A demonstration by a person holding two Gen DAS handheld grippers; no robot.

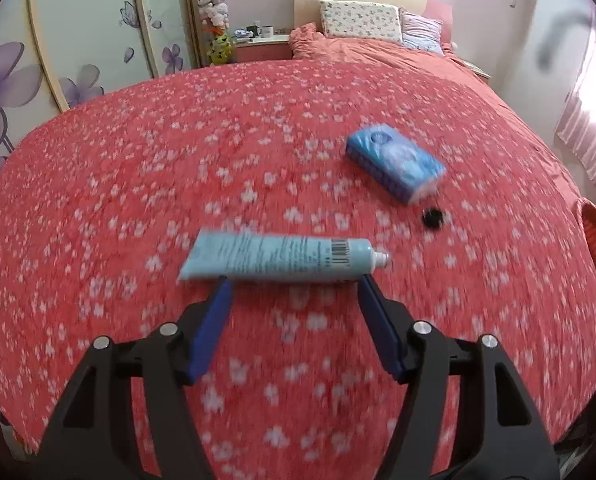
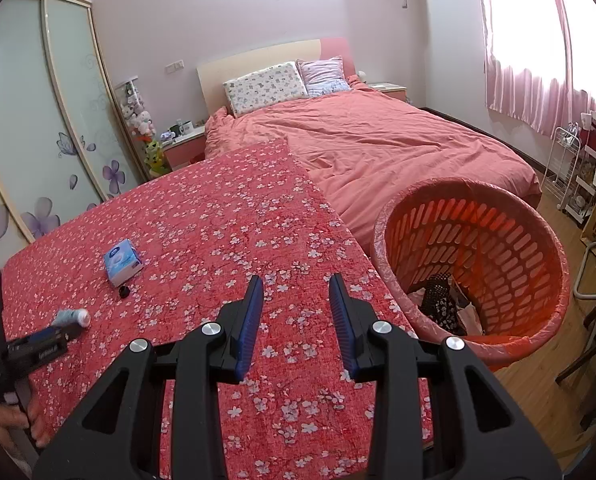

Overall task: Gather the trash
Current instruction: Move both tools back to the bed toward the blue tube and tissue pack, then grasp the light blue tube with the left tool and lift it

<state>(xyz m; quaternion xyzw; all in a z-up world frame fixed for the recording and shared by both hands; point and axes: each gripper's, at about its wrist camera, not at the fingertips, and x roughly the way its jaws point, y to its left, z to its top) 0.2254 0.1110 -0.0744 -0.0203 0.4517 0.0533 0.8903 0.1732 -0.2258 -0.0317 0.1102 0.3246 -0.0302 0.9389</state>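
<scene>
The left gripper [image 1: 293, 282] hangs open just short of a capless pale-blue plastic tube [image 1: 281, 258] lying on the red flowered cloth [image 1: 177, 168]. The right gripper [image 2: 295, 284], jaws apart and empty, points beside the orange slotted plastic basket [image 2: 498, 240].

A table with a red flowery cloth [image 1: 137, 168] holds three small things. A light blue tube [image 1: 281, 258] lies flat in the middle. A little black cap [image 1: 432, 218] sits at two o'clock from the tube. A blue tissue pack [image 1: 394, 160] lies just past the cap, at one o'clock.
</scene>
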